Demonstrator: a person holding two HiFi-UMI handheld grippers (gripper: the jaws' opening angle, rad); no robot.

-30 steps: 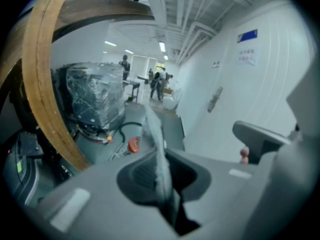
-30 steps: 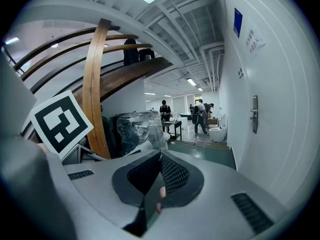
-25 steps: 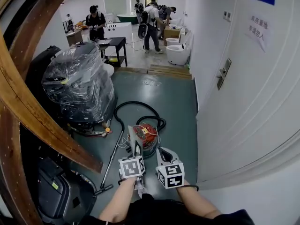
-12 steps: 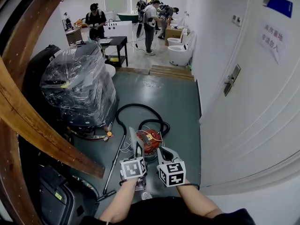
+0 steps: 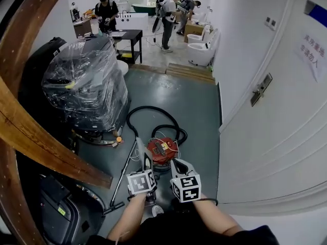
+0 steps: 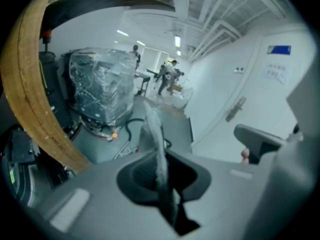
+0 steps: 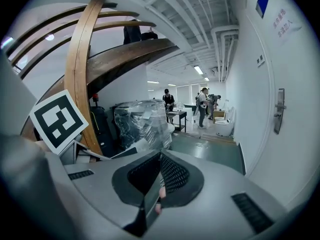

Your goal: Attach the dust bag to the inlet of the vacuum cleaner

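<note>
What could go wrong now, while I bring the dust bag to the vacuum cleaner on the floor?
1. Only the left gripper holds the dust bag, pinched at a thin edge; it may slip or flop when pushed on.
2. The black hose and loose white wires lie around the vacuum cleaner and could snag a gripper.
3. The right gripper is shut, so it is not ready to steady the vacuum cleaner.

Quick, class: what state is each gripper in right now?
Left gripper: jaws shut on the thin grey dust bag.
Right gripper: jaws shut, empty.
</note>
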